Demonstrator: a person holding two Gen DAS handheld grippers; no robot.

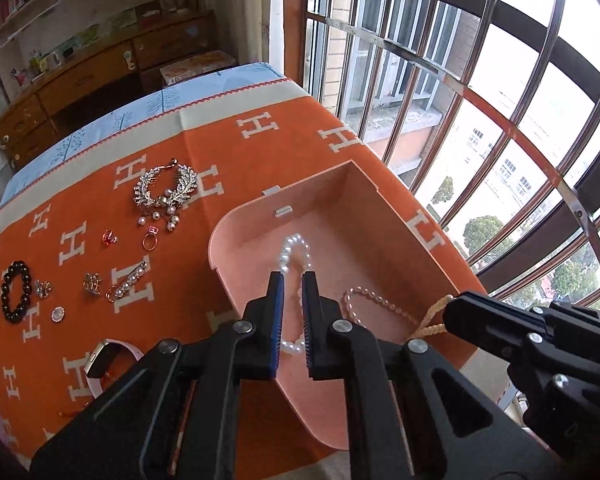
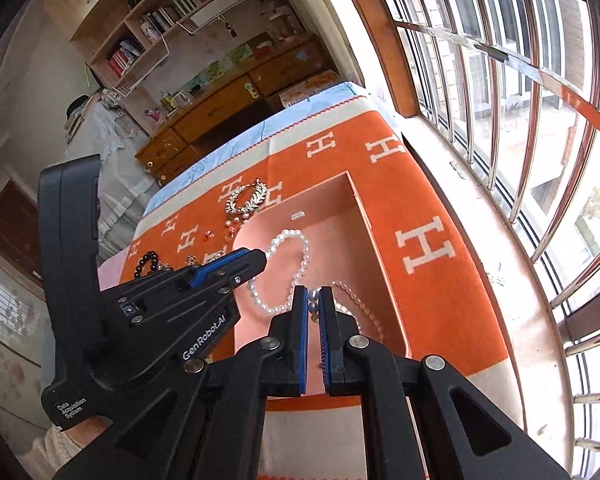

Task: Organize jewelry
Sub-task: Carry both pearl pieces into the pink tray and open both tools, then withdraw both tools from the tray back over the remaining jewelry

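While both hand-held grippers (image 1: 291, 280) (image 2: 312, 294) crowd the pink box (image 1: 364, 216), loose jewelry (image 1: 166, 190) lies beside.

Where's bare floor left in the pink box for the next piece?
Free: the far end of the pink box, between the white pearl necklace and the far wall. Crowded: the near half, where the pinkish pearl strand lies and both tongs, left and right, sit.
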